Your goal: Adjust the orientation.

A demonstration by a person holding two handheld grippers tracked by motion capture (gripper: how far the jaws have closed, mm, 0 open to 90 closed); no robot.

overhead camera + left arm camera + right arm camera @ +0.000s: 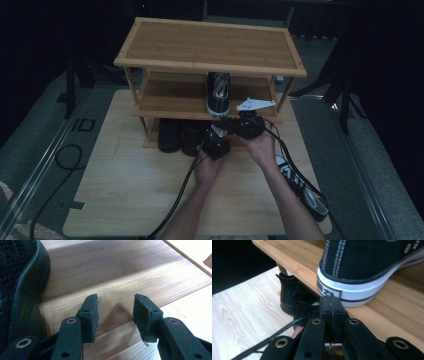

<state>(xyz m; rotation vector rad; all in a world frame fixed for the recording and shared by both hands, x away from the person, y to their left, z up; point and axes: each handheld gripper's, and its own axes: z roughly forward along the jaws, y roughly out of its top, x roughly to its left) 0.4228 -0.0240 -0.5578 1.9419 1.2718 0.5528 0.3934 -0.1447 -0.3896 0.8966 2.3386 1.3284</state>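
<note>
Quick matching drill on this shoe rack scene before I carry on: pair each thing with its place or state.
Things:
1. left gripper
2. right gripper
3. black-and-white sneaker
4. second sneaker

Places or states:
A. lying on the table by the right forearm
B. jaws pressed together, nothing between them
C. standing on the rack's middle shelf
D. jaws apart, nothing between them

Pairs: 1-D, 2-B, 3-C, 4-A

High view looks down on the rack (210,45); both tool views sit close at its lower shelves.
</note>
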